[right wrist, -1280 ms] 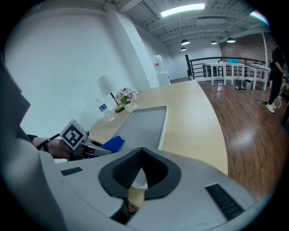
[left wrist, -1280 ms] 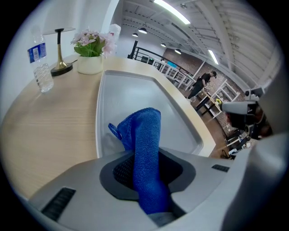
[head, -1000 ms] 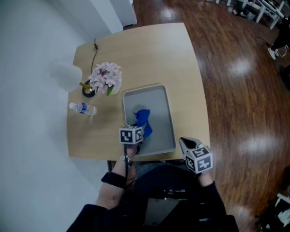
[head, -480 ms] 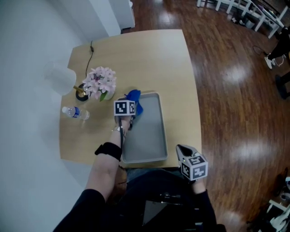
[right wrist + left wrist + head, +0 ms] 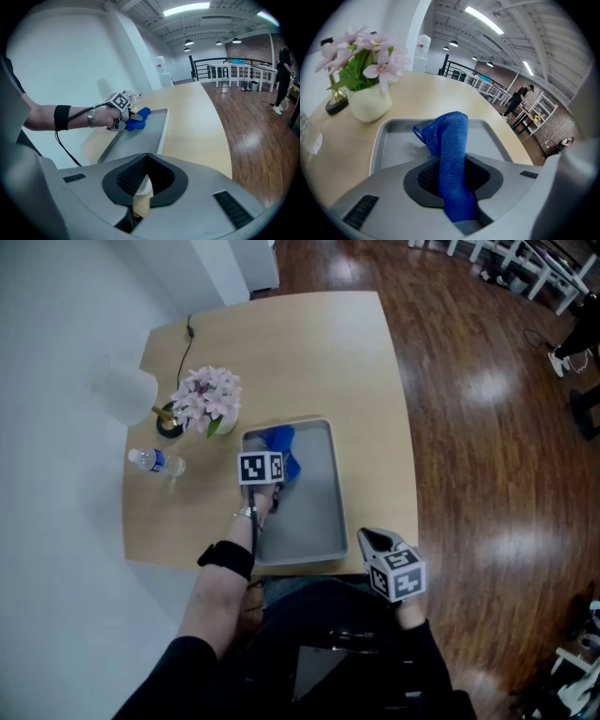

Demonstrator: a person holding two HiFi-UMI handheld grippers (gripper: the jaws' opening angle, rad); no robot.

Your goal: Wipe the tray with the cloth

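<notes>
- While its jaws pinch the blue cloth [image 5: 452, 140] between the dark pads, the left claw [image 5: 452, 187] points steeply down over the far left part of the tray [image 5: 389, 145]; a strip of cloth runs up out of the grip and ends in a bunched fold.
- In the head view that bunched end sits at the tray's far left corner, just ahead of the marker cube on the left claw; the rest of the grey tray floor lies bare.
- At the near edge of the tabletop [image 5: 309, 352], the right claw [image 5: 146, 180] hovers just off the tray's near right corner; its jaws are drawn together with nothing gripped, and only pale tabletop shows through the hollow between the pads.
- A black band and a wristwatch sit on the person's left forearm [image 5: 56, 117]; a thin black cable hangs from it.
- Left of the tray, near its far corner, stands a white pot of pink flowers [image 5: 208, 401]; a small water bottle [image 5: 155, 462] lies on its side further left.
- A black cord [image 5: 185, 352] runs toward the far edge; dark wooden floor [image 5: 487, 427] surrounds the tabletop.
</notes>
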